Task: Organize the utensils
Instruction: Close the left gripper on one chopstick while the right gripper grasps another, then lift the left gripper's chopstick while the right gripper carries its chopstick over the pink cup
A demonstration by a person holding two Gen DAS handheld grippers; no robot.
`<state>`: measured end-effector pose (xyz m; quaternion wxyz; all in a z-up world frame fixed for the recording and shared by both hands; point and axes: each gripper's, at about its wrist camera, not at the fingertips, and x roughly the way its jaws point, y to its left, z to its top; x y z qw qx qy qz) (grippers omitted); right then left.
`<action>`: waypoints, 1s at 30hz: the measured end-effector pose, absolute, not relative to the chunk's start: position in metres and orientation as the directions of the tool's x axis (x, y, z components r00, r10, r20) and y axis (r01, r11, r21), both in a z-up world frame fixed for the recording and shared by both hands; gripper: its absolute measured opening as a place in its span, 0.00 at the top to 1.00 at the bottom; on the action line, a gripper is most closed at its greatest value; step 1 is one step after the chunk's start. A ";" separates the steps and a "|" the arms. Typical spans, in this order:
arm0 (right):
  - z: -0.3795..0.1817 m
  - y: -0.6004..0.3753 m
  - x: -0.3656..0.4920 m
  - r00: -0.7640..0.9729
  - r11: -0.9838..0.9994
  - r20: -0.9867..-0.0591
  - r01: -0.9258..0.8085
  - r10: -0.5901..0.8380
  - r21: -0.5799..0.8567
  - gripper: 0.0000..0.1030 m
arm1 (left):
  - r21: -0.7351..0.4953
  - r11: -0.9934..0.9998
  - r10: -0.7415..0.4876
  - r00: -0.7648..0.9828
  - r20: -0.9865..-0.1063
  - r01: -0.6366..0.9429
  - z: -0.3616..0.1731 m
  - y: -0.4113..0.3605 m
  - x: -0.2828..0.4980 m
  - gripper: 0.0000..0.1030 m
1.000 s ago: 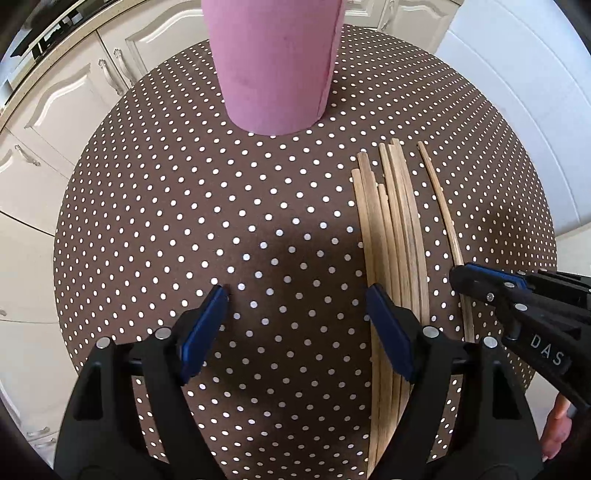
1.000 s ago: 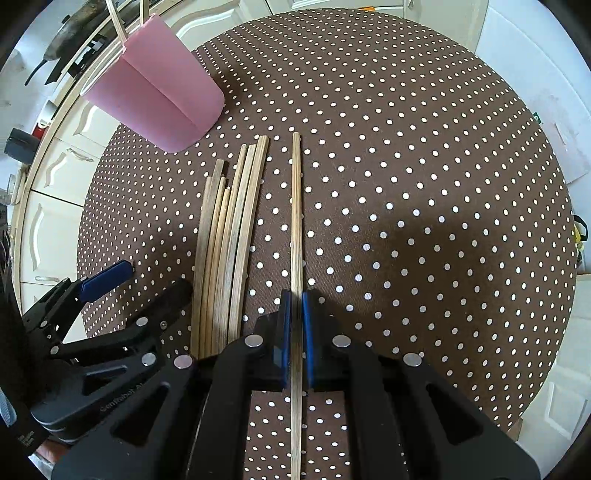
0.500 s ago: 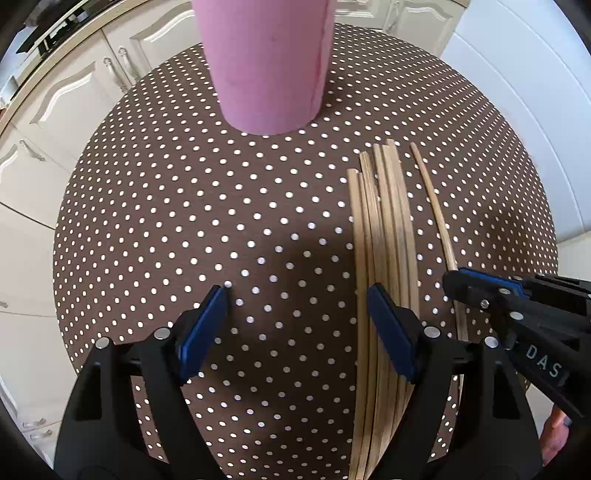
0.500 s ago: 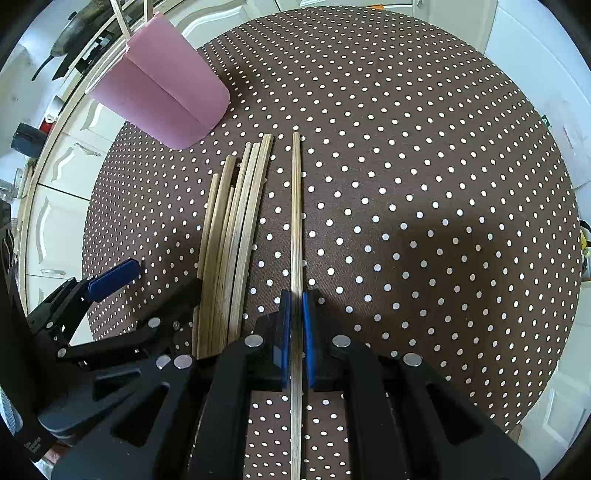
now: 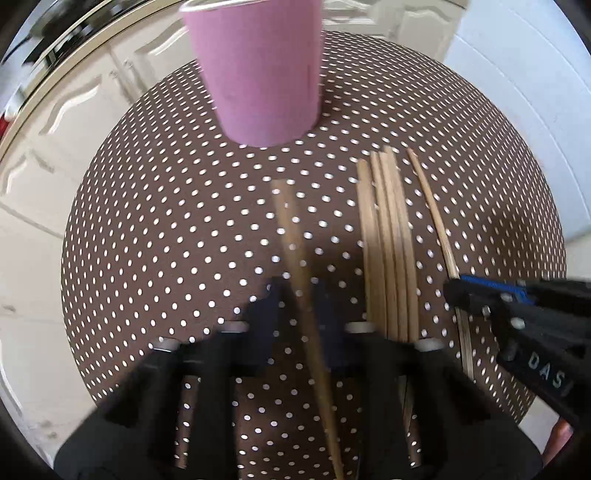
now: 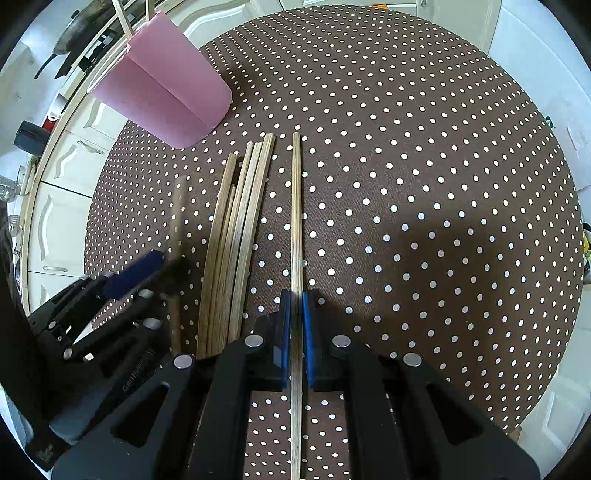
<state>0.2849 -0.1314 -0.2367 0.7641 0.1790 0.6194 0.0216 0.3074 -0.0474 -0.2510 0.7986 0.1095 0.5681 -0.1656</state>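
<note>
Since the earlier frames our left gripper (image 5: 300,295) has snapped its jaws together around one chopstick (image 5: 295,251) pulled out of the bundle, and that stick now lies apart from the rest.

In the left wrist view, blurred by motion, we see the held chopstick slanting up from between the dark pads toward the pink cup (image 5: 264,70), which stands near the far edge of the round table (image 5: 147,221) with its brown, white-dotted cloth. The remaining chopsticks (image 5: 388,240) lie side by side to the right of it. Our right gripper (image 5: 480,291) enters from the right edge; the white letters "DAS" are readable on its body.

In the right wrist view, our right gripper (image 6: 296,325) is clamped on a single chopstick (image 6: 296,206) that runs straight up the middle of the table (image 6: 424,147). The bundle (image 6: 236,236) lies just left of it, then the left gripper (image 6: 162,269) with its stick (image 6: 179,206). Lettering on the left gripper is too blurred to read. The pink cup (image 6: 159,99) has thin sticks (image 6: 123,18) rising from it.
</note>
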 end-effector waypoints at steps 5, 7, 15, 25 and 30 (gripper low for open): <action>-0.236 -0.135 0.285 0.238 0.924 -0.934 0.212 0.267 0.318 0.95 | -0.041 0.925 -0.160 0.289 -0.944 0.378 -0.250 -0.042 0.305 0.94; -0.236 -0.138 0.285 0.242 0.916 -0.930 0.227 0.277 0.332 0.95 | -0.042 0.930 -0.158 0.293 -0.943 0.365 -0.249 -0.037 0.305 0.94; -0.218 -0.143 0.281 0.298 0.906 -0.906 0.207 0.302 0.369 0.95 | -0.070 0.947 -0.177 0.325 -0.929 0.315 -0.229 -0.013 0.298 0.94; -0.178 -0.157 0.275 0.417 0.883 -0.849 0.190 0.324 0.430 0.95 | -0.120 0.956 -0.229 0.428 -0.874 0.268 -0.179 0.006 0.288 0.94; -0.152 -0.167 0.270 0.494 0.874 -0.807 0.172 0.323 0.455 0.95 | -0.138 0.960 -0.246 0.494 -0.834 0.246 -0.149 0.011 0.291 0.94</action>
